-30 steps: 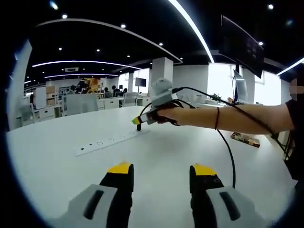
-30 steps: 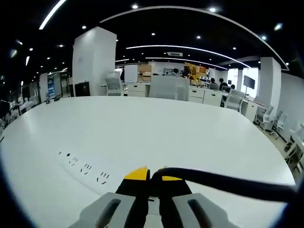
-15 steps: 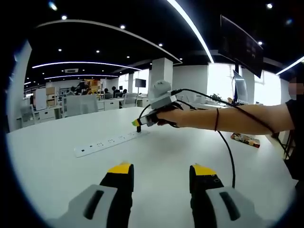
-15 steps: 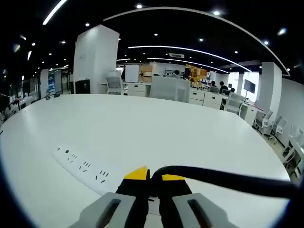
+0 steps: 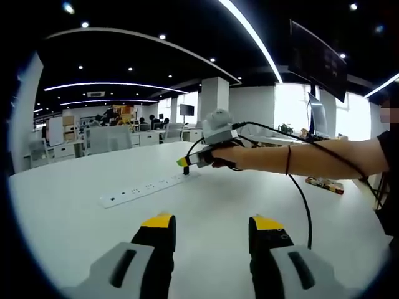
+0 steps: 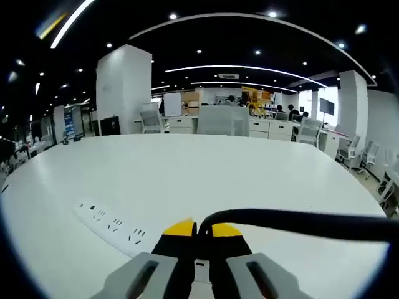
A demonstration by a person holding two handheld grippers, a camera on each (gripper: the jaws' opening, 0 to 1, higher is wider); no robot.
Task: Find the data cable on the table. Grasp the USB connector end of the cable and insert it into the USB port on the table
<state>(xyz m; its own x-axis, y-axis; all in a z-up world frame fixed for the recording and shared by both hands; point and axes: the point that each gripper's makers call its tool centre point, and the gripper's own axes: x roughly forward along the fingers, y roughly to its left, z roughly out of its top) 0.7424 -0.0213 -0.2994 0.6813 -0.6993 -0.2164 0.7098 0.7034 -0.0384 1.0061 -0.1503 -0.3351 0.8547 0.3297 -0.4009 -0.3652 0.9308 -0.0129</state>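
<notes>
Over the white desk (image 5: 230, 196), the right hand-held gripper (image 6: 201, 232) is clamped on the black data cable (image 6: 299, 223) near the power strip's (image 6: 115, 222) end, while the left hand-held gripper (image 5: 212, 224) hangs with jaws apart.

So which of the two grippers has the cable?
The right gripper: its jaws are shut on the black cable. The left gripper is open, holding nothing.

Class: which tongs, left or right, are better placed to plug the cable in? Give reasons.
Right. The right tongs grip the black cable at the power strip; the left tongs hang open, farther back.
</notes>
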